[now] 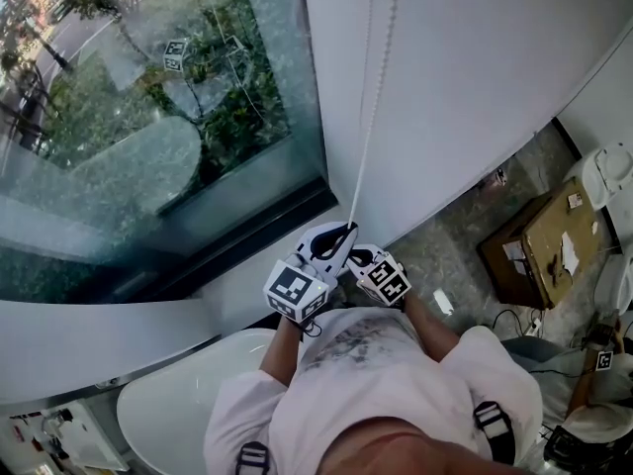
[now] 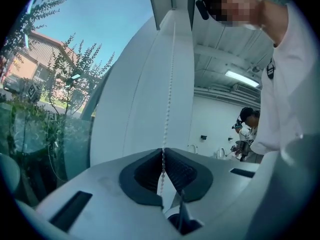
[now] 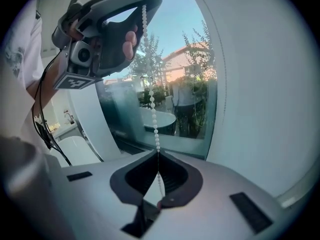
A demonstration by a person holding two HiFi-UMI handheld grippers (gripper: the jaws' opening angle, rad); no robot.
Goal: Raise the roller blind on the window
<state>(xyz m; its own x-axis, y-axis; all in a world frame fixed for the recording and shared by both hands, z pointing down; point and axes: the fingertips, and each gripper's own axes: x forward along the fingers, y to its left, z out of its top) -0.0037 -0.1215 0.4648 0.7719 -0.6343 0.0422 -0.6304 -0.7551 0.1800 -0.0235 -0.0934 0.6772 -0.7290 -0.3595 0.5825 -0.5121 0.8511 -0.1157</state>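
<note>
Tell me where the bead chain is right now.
The bead chain hangs down the white panel, right of the window glass in the head view, pinched by the left tongs above and the right tongs below.

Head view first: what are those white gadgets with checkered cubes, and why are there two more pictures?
There is no robot here. A person holds a pinching tool in each hand, and each tool has two fingers. The head view comes from a camera on the person's head, looking steeply down at the left gripper and the right gripper beside a window. The other two pictures come from cameras riding on the tools, each looking along its own fingers. Both tools are pinched shut on the bead chain, which hangs along what looks like the lowered white blind. The left gripper holds the chain higher up than the right. There is no table in these pictures. On the floor at the right stands a cardboard box.
</note>
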